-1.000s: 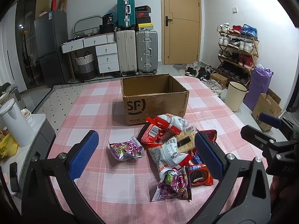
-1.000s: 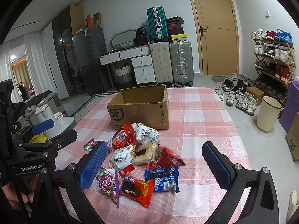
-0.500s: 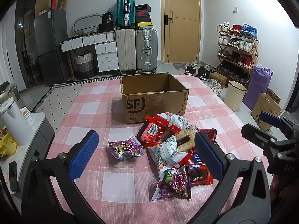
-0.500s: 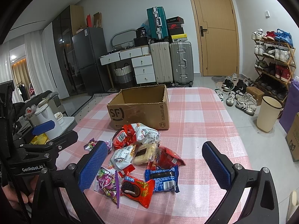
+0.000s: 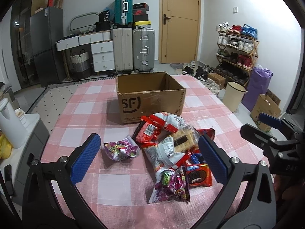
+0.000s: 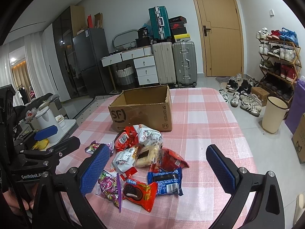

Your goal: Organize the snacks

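Observation:
A heap of snack packets [image 5: 171,147] [image 6: 141,156] lies on the pink checked tablecloth [image 5: 80,106], just in front of an open, empty brown SF cardboard box [image 5: 150,97] [image 6: 143,108]. One purple packet [image 5: 121,148] lies apart to the left. A red cookie packet [image 6: 140,190] and a blue one [image 6: 165,181] lie nearest me. My left gripper [image 5: 149,158] hangs open above the heap's near side, holding nothing. My right gripper [image 6: 157,171] is open too, over the near packets. Each gripper shows at the edge of the other's view.
The table's right edge drops to a floor with a cream bin [image 6: 273,114], a shoe rack [image 6: 278,63] and cardboard boxes. Left of the table stand a white kettle [image 5: 11,122] and a low cabinet. Suitcases [image 5: 133,49] and drawers line the far wall.
Both grippers stay open and almost still; the scene has shifted only very slightly in the left wrist view.

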`<state>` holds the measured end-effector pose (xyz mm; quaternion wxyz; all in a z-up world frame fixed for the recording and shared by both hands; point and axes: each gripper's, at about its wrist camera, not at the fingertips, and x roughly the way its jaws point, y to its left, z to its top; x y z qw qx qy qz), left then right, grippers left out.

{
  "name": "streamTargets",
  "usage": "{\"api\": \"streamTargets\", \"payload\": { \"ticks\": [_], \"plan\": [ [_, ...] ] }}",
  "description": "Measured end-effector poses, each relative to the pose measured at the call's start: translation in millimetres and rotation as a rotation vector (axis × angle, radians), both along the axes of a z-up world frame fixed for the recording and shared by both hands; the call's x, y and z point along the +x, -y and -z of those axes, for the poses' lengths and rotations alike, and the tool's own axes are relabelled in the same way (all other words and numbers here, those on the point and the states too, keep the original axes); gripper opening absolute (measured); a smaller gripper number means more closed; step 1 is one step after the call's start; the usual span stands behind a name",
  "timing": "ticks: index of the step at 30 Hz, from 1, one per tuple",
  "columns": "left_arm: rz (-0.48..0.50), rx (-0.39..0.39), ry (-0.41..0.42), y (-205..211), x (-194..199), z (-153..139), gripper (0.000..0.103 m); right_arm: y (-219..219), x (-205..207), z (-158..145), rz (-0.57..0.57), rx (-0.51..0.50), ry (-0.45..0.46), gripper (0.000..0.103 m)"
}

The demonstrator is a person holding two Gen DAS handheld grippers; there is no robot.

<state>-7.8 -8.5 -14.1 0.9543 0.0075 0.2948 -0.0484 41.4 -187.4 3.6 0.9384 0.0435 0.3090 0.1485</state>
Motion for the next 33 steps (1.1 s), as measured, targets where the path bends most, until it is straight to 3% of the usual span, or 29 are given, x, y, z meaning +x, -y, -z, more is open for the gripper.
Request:
{"api": "streamTargets", "payload": {
  "ticks": [13,24,33],
  "plan": [
    [0.17,-0.114,-0.101,-4,9,38,0.102,4,-1,8,0.004,0.012,-0.012,0.103],
    [0.226,-0.139,-0.217,0,29,92,0.102,11,6,23,0.009,0.031,-0.044,0.103],
    [0.25,-0.193,-0.283,-2,40,115,0.1,17,14,35,0.016,0.045,-0.076,0.103]
  ]
}}
